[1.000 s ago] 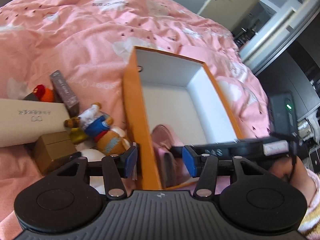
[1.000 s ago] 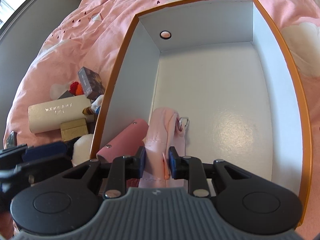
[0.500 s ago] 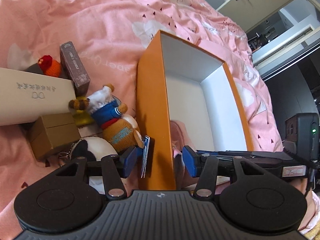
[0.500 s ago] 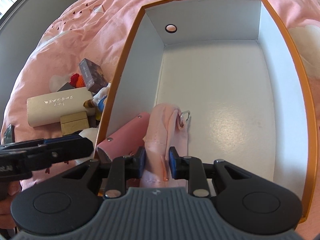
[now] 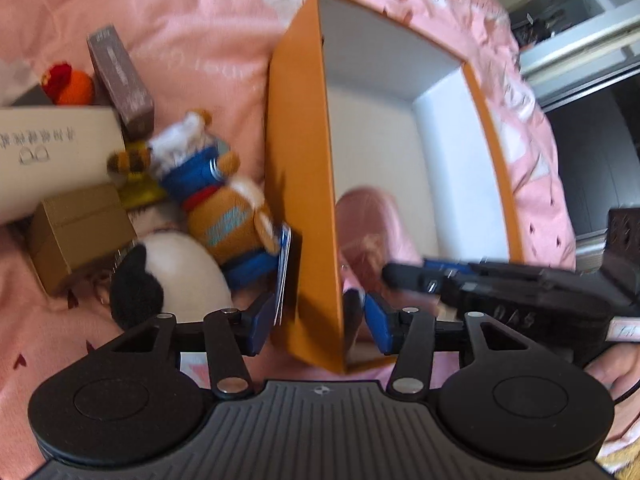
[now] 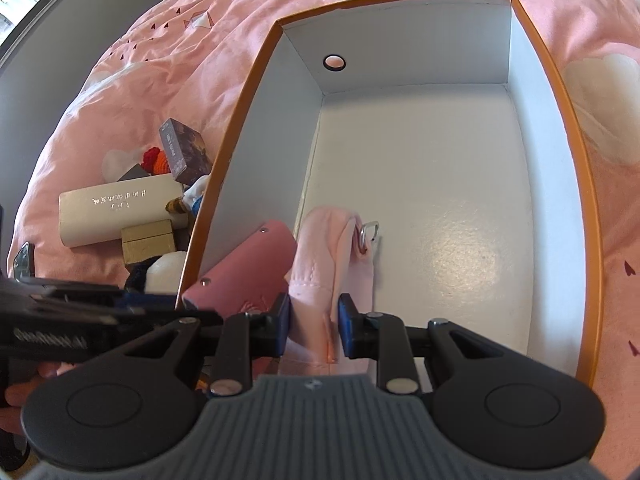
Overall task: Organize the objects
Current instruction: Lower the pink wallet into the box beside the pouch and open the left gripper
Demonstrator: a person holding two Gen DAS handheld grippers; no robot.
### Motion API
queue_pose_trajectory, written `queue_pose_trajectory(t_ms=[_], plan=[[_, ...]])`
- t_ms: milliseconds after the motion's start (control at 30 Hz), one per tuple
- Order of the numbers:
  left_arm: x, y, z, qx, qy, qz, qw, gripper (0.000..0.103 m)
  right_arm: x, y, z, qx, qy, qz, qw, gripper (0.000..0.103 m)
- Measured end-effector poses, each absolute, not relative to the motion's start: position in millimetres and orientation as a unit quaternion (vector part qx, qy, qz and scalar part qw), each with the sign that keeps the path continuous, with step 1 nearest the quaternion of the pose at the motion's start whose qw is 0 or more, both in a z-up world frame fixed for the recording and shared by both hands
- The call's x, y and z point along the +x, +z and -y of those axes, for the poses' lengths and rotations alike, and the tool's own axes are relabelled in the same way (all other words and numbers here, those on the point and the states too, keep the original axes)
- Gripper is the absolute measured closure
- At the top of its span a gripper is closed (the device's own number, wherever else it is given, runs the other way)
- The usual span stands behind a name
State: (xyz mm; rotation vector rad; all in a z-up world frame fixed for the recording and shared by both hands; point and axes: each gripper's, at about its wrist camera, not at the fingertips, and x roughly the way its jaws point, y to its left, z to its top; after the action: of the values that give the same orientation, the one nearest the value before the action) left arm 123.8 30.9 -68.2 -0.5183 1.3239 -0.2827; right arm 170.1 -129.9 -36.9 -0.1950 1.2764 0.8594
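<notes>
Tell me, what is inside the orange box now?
Inside the orange box: a pink pouch and a pale pink cloth bag, gripped by the right gripper. The near corner is hidden behind the grippers.

Left tongs (image 5: 320,320): black linkage arms with silver rivets, blue pads, two round black discs either side of a grey ribbed housing bearing a small round emblem. Right tongs (image 6: 314,320): same build, blue pads, silver rivets, grey ribbed body. Side of left unit carries white lettering, partly blurred. Yellow sleeve edge (image 5: 624,460) at lower right.
</notes>
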Motion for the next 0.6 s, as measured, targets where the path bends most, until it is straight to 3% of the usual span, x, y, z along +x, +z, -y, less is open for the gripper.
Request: queue_pose_trajectory(t_ms=[133, 600], plan=[[124, -73, -29, -0.242, -0.126, -0.613, 0.742, 0.049, 173, -38, 132, -0.083, 0.389, -0.574, 0.716, 0.077], [128, -39, -33, -0.218, -0.106, -0.553, 0.797, 0.047, 156, -47, 121, -0.086, 0.401, -0.555, 0.724, 0.076]])
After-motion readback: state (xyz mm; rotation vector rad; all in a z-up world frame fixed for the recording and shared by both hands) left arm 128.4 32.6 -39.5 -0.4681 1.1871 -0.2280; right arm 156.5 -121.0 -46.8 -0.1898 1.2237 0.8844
